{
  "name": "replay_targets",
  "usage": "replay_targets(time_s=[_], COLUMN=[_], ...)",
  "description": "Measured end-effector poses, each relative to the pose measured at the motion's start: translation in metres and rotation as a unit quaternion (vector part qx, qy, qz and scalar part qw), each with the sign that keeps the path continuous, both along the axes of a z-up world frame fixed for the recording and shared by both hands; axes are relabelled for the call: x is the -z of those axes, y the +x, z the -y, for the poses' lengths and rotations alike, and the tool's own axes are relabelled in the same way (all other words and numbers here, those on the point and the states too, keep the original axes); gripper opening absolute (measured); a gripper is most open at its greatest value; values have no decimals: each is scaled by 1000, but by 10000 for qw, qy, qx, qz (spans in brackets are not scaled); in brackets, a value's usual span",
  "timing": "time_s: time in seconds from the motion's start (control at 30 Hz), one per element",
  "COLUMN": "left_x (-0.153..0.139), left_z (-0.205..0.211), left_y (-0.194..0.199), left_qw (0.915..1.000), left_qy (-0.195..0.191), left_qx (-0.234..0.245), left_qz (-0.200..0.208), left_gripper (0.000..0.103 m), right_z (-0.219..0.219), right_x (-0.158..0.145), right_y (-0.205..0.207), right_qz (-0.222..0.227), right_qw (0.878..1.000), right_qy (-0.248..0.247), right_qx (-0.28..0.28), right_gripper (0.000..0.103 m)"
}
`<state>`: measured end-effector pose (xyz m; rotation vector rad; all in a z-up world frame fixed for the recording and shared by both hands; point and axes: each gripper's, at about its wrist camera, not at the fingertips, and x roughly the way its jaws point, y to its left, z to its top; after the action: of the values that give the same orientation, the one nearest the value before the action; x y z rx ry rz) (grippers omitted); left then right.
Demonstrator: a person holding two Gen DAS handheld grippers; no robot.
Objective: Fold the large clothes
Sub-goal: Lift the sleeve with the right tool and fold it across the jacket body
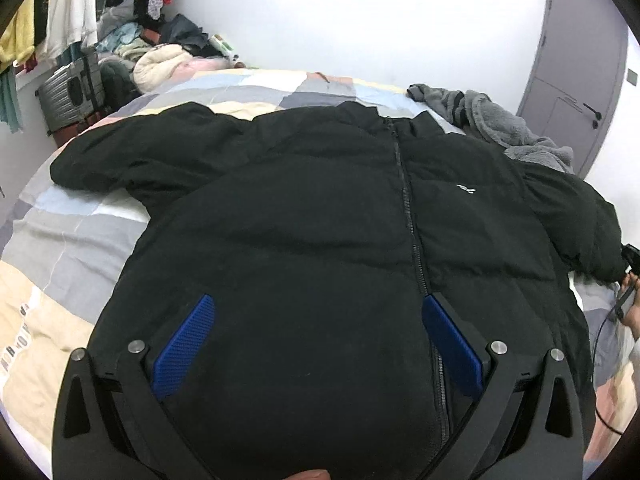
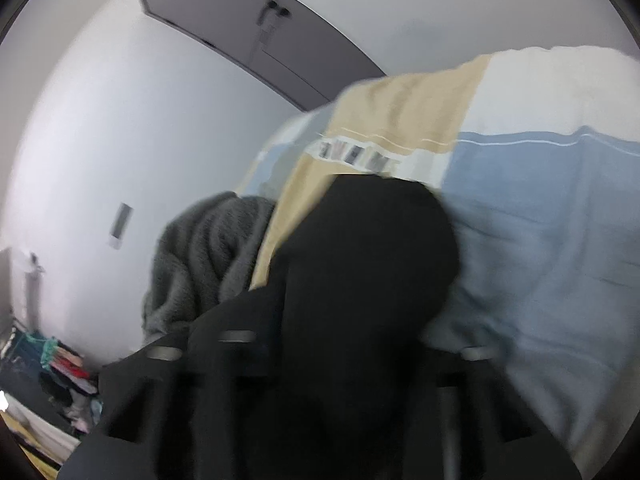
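Note:
A black puffer jacket point(image 1: 320, 220) lies zipped and front up on the patchwork bedspread point(image 1: 60, 240), sleeves spread to both sides. My left gripper point(image 1: 318, 300) hovers over its lower body, jaws wide apart, blue pads point(image 1: 184, 344) bare and nothing between them. At the far right edge of the left wrist view, my right gripper point(image 1: 631, 258) sits at the cuff of the jacket's right sleeve. In the blurred right wrist view that black sleeve point(image 2: 372, 248) runs forward from between the fingers and hides the pads; the grip looks shut on it.
A grey fleece garment point(image 1: 500, 120) lies bunched by the jacket's right shoulder, near the grey door point(image 1: 580, 60). A suitcase point(image 1: 68, 92), a clothes pile point(image 1: 160, 52) and hanging clothes stand beyond the bed's far left. A hand and cable point(image 1: 634, 316) show at the right edge.

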<state>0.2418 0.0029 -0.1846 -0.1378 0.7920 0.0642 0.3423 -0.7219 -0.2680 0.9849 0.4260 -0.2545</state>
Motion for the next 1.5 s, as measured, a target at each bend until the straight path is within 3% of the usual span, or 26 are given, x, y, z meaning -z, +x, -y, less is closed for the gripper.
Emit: replay_targets(time_s=[0.37, 0.57, 0.67, 0.77, 0.83, 1.1, 1.2, 1.37, 1.5], left_x=[-26, -41, -49, -51, -50, -53, -55, -53, -51], left_z=[-13, -20, -27, -33, -39, -67, -73, -87, -97], left_y=[-24, -39, -43, -39, -38, -34, -37, -44, -48], left_qw=[9991, 9980, 9974, 9958, 9953, 9963, 9957, 9954, 9953], left_qy=[-169, -190, -22, 502, 583, 205, 162, -11, -32], left_qx=[187, 327, 326, 213, 171, 224, 302, 265, 307], left_qz=[347, 504, 642, 733, 759, 803, 856, 922, 920], left_gripper=[103, 103, 103, 103, 103, 103, 103, 103, 103], right_z=[-26, -44, -53, -71, -87, -187, -242, -340, -423], right_x=[-129, -182, -204, -228, -246, -342, -376, -406, -407], right_y=[-55, -71, -76, -70, -68, -65, -63, -56, -43], right_qz=[75, 94, 46, -162, -156, 431, 748, 1193, 1396], right_qw=[9902, 9839, 9804, 9740, 9699, 9467, 9317, 9067, 8884], right_qy=[-1395, -1774, -1945, -2243, -2421, -3182, -3511, -3879, -4034], right_qx=[-40, 198, 298, 268, 203, -244, -551, -1147, -1690], right_gripper=[5, 3, 3, 3, 3, 4, 5, 6, 7])
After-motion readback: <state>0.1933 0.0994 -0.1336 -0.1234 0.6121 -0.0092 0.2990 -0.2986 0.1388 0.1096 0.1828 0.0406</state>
